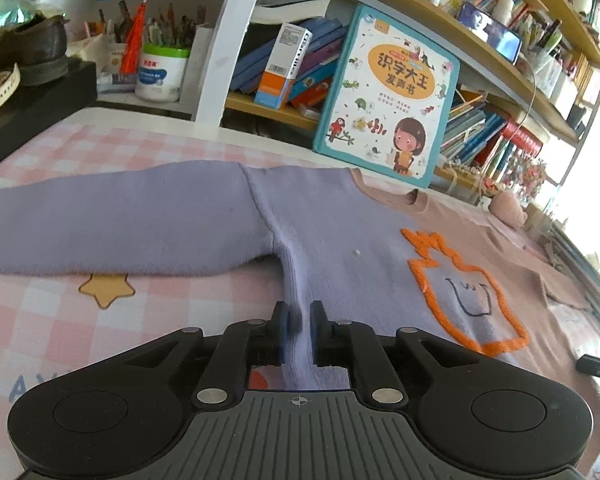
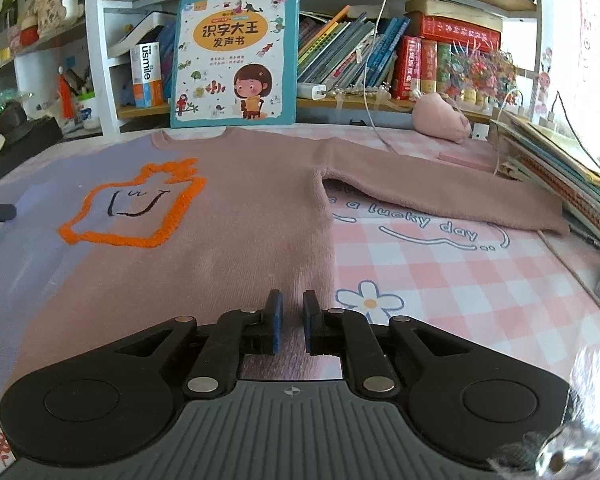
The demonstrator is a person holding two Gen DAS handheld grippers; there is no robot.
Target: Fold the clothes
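Lying flat and spread wide on the checked cloth [image 2: 440,264] that covers the surface, the sweater [image 2: 236,208] shows no fold anywhere: its body is face up with the orange outline [image 2: 140,204] on the chest, the lilac sleeve [image 1: 112,228] stretched out to one side and the pink sleeve [image 2: 440,184] to the other, the neck toward the picture book [image 2: 236,56] propped against the shelves. The left gripper [image 1: 298,320] is pinched on a raised ridge of the lilac fabric near the hem. The right gripper [image 2: 291,316] sits at the pink half's hem with a narrow gap between its pads; whether fabric is caught there I cannot tell. Judging by this, both sleeves and the body are all left to be folded, so the task stands near its unfolded end
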